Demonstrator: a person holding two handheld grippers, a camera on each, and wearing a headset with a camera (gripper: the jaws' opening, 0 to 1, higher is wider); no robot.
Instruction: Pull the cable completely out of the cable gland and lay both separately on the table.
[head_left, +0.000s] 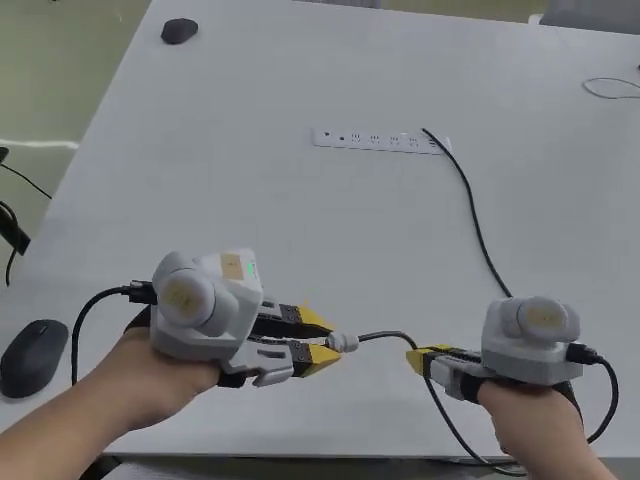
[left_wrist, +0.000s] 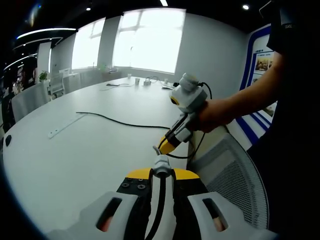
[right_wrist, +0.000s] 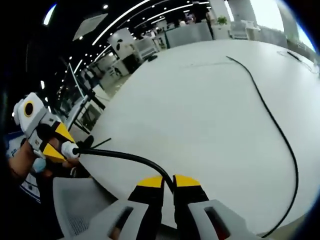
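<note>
Two grippers hover at the near edge of the table (head_left: 300, 220) — left gripper (head_left: 322, 338) pinching the cable gland (head_left: 343, 343), right gripper (head_left: 418, 358) pinching the cable (head_left: 385, 336). Likely the pull-out step; next, draw the cable rightward until free.

Office: long conference table (head_left: 250, 200), mesh chair (left_wrist: 231, 176)

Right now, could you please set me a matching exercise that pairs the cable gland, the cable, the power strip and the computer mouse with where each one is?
Things:
1. cable gland
2. cable
3. power strip
4. computer mouse

Places:
A. lying flat near the middle of the table
B. at the tips of the left gripper
C. by the near left edge of the table
D. clamped in the right gripper

Pairs: 1-B, 2-D, 3-A, 4-C
</note>
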